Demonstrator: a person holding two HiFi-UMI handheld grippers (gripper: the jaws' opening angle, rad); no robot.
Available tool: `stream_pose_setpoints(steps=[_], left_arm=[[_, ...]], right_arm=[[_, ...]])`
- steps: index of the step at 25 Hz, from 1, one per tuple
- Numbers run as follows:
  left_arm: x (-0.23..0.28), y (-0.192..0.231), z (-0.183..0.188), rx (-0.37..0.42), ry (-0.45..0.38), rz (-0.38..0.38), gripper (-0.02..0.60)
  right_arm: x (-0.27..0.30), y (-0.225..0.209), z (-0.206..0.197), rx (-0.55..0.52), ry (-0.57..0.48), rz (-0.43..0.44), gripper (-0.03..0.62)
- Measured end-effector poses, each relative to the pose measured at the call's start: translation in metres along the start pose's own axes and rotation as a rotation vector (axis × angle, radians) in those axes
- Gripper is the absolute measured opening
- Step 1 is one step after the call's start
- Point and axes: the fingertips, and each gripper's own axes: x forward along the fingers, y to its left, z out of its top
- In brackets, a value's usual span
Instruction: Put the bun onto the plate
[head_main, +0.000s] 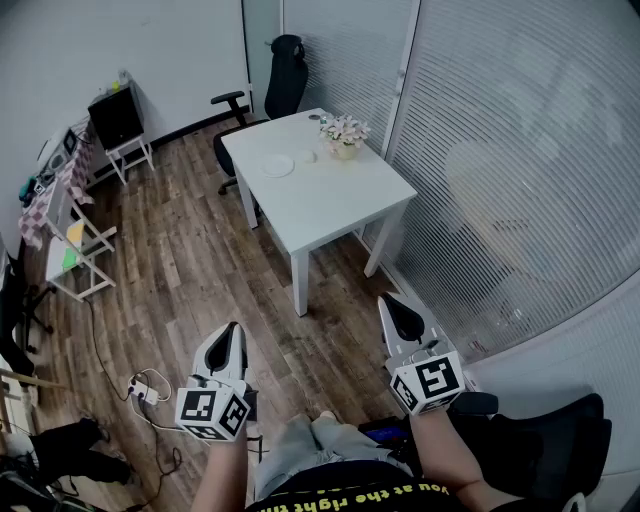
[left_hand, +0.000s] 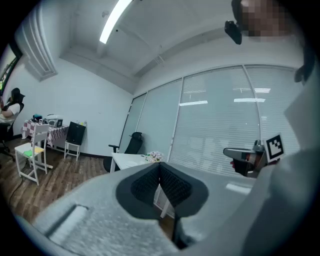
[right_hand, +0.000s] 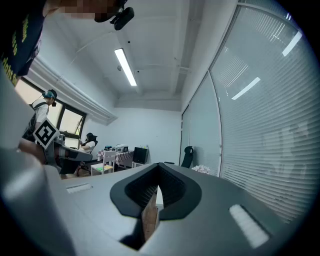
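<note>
Far ahead in the head view stands a white table (head_main: 320, 205). A white plate (head_main: 278, 165) lies on it, and a small pale bun (head_main: 308, 156) sits just right of the plate, apart from it. Both grippers hang low over the wooden floor, well short of the table. My left gripper (head_main: 234, 330) has its pads pressed together with nothing between them, as the left gripper view (left_hand: 160, 168) also shows. My right gripper (head_main: 391, 302) is likewise shut and empty, its pads meeting in the right gripper view (right_hand: 159, 169).
A flower pot (head_main: 343, 134) stands at the table's far right corner. A black office chair (head_main: 284, 72) is behind the table. A glass wall with blinds (head_main: 520, 150) runs along the right. Small white stands (head_main: 78, 245) and cables (head_main: 148, 386) lie to the left.
</note>
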Motion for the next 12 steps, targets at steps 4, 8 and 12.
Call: stream_pose_setpoints(steps=[4, 8, 12], left_arm=[[0.0, 0.005, -0.002, -0.011, -0.007, 0.013, 0.002], [0.0, 0.011, -0.004, -0.007, -0.003, 0.025, 0.001], [0.0, 0.018, -0.003, -0.005, -0.003, 0.047, 0.002]], right_arm=[[-0.001, 0.002, 0.0, 0.009, 0.0, -0.003, 0.003], [0.0, 0.0, -0.001, 0.01, 0.0, -0.013, 0.003], [0.002, -0.005, 0.0, 0.009, 0.001, -0.02, 0.003]])
